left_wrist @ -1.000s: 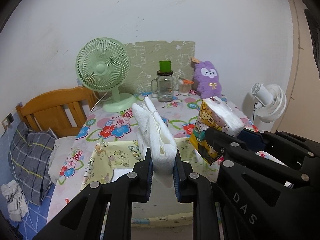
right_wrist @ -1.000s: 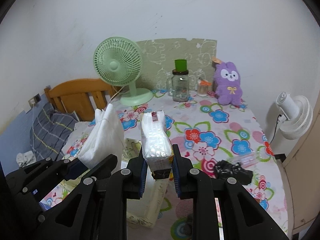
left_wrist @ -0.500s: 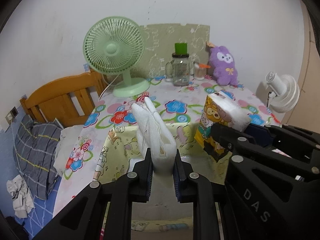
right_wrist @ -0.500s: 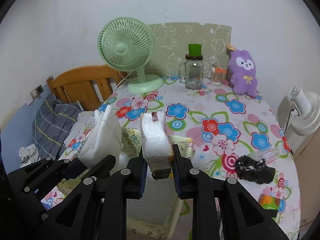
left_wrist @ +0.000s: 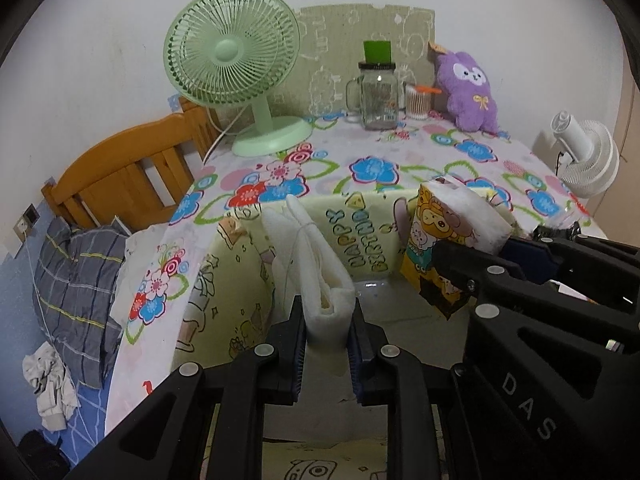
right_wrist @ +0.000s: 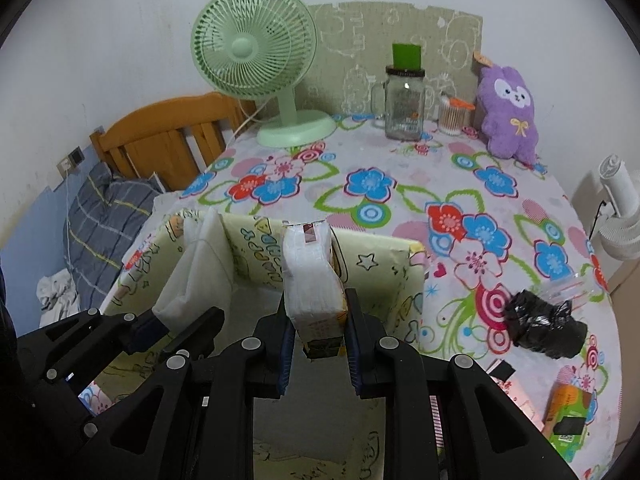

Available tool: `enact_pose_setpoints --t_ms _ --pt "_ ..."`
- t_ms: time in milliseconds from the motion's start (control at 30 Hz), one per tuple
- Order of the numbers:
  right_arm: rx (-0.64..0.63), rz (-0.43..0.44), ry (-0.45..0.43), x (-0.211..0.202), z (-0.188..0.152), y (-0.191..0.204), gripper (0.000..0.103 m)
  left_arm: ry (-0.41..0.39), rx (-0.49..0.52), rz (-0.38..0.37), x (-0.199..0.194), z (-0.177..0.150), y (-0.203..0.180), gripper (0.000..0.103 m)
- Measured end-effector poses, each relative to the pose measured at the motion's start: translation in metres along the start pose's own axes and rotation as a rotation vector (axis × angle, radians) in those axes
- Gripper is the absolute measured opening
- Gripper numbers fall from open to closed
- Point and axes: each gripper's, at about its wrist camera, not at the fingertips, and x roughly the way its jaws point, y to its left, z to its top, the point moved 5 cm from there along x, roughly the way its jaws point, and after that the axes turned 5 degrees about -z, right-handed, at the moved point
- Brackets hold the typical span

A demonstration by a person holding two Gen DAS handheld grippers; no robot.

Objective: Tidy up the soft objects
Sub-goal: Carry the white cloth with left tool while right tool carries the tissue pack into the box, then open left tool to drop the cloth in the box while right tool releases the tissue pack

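My left gripper is shut on a white folded cloth pack and holds it over the open pale-yellow cartoon box. My right gripper is shut on a tissue pack with a yellow cartoon wrapper, also above the box. The tissue pack shows in the left wrist view and the cloth pack in the right wrist view. A purple plush toy sits at the table's back right.
On the flowered table stand a green fan, a glass jar with a green lid and a swab cup. A black bag and a green-orange carton lie right. A wooden bed stands left, a white fan right.
Both grippers, each still holding its pack, have moved forward and down over the box. The box and table now fill more of both views.
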Motion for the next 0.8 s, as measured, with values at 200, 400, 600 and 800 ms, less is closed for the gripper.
enact_pose_setpoints --t_ms 200,400,600,800 --pt "0.009 0.011 0.020 0.007 -0.004 -0.001 0.026 0.033 -0.010 -0.024 0.007 -0.003 0.000 0.036" --pt "-0.012 0.012 0.001 0.004 -0.003 0.001 0.053 0.024 -0.035 -0.045 0.003 -0.001 0.000 0.068" --pt "-0.018 0.029 -0.006 -0.002 -0.002 0.002 0.062 0.014 -0.054 -0.054 -0.003 0.002 0.000 0.081" --pt "-0.011 0.020 -0.022 -0.015 -0.002 -0.003 0.072 0.008 -0.062 -0.066 -0.013 0.004 -0.006 0.086"
